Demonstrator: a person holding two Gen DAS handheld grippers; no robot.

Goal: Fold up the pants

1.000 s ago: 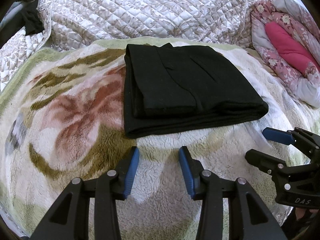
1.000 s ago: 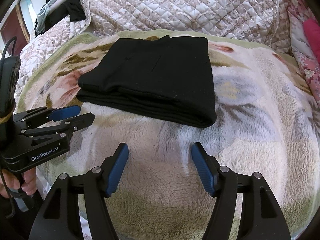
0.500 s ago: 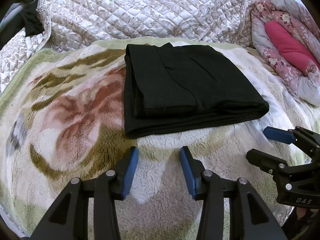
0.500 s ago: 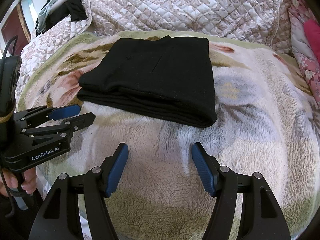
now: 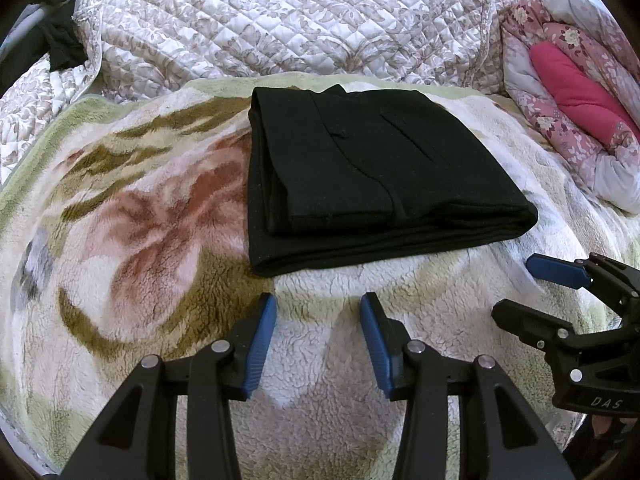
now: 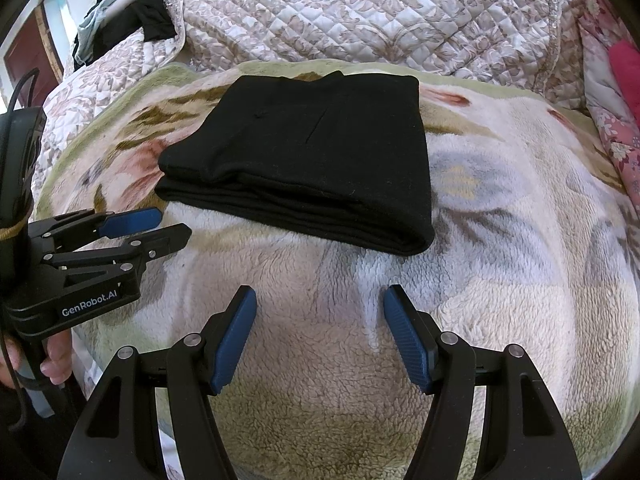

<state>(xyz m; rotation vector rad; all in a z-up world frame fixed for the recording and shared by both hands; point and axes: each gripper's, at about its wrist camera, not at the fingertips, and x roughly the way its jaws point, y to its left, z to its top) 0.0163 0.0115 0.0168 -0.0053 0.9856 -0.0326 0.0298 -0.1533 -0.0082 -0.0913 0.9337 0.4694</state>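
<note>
Lying folded on fleece blanket (image 5: 132, 216) atop bed: black pants (image 5: 372, 176), compact layered rectangle, edges roughly aligned. Folding judged essentially complete; at most minor squaring left. Left gripper (image 5: 318, 336) short of near fold edge, fingers apart, holding nothing. Right gripper (image 6: 320, 330) likewise clear of cloth, fingers spread wide, empty. No containers in view. Quilted cover (image 5: 280, 20) behind.

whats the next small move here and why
Probably none on the cloth: ease both back and stop. The black pants already lie as a compact folded rectangle on the fleece blanket. The left hand-held gripper and the right hand-held gripper are open, empty and short of the near edge. At most, square the slightly offset layers.
</note>
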